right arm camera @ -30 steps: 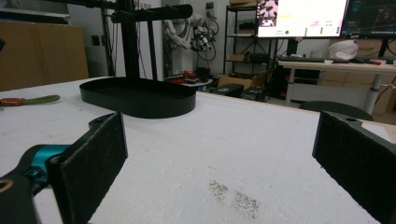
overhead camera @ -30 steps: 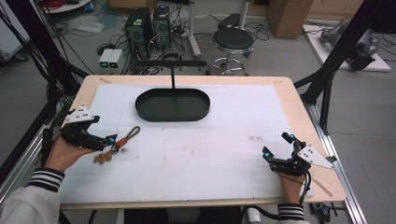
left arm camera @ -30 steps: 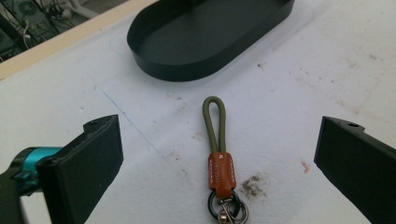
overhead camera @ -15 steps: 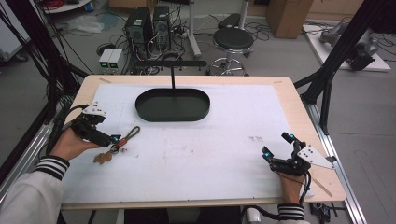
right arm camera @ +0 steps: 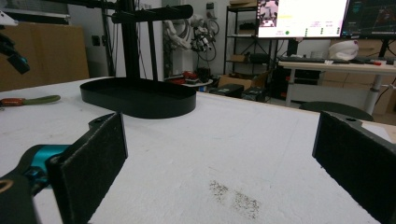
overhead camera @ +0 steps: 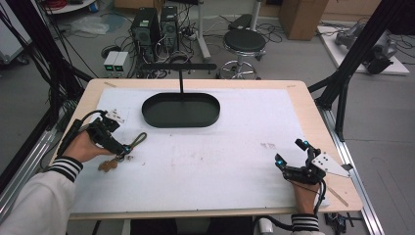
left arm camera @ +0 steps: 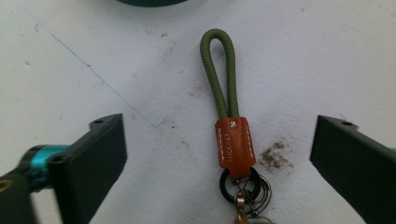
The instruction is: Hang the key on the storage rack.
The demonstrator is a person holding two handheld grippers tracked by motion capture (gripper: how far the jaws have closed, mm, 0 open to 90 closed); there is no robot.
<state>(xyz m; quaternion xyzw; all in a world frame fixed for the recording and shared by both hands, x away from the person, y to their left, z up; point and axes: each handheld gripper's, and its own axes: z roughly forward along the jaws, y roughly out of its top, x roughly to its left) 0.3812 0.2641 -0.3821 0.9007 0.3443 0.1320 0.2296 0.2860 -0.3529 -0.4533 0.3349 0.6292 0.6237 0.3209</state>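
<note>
Two black jaws of the left hand-held gripper (left arm camera: 219, 154) stand wide apart on either side of the keychain (left arm camera: 232, 140), and they have just been closing a little; neither pad touches it, so nothing is gripped; the keychain lies flat on the tabletop (overhead camera: 210, 161) between them, its green cord loop (left arm camera: 218, 74) pointing away from the gripper toward the black oval tray (overhead camera: 180, 109), its brown leather tab (left arm camera: 235, 147) in the middle and its metal rings (left arm camera: 245, 184) nearest the gripper. In the high view the left hand-held gripper (overhead camera: 123, 149) sits over the keychain (overhead camera: 122, 154), which is near the tray, off its left end and on the person's side of it; a black stand (overhead camera: 181, 73) rises from the tray's far edge. The right hand-held gripper (overhead camera: 289, 157) rests well apart from the tray, toward the tabletop's near right corner; its jaws are spread wide with only bare tabletop between them, and in its own view the tray (right arm camera: 137, 98) lies ahead to the left.
</note>
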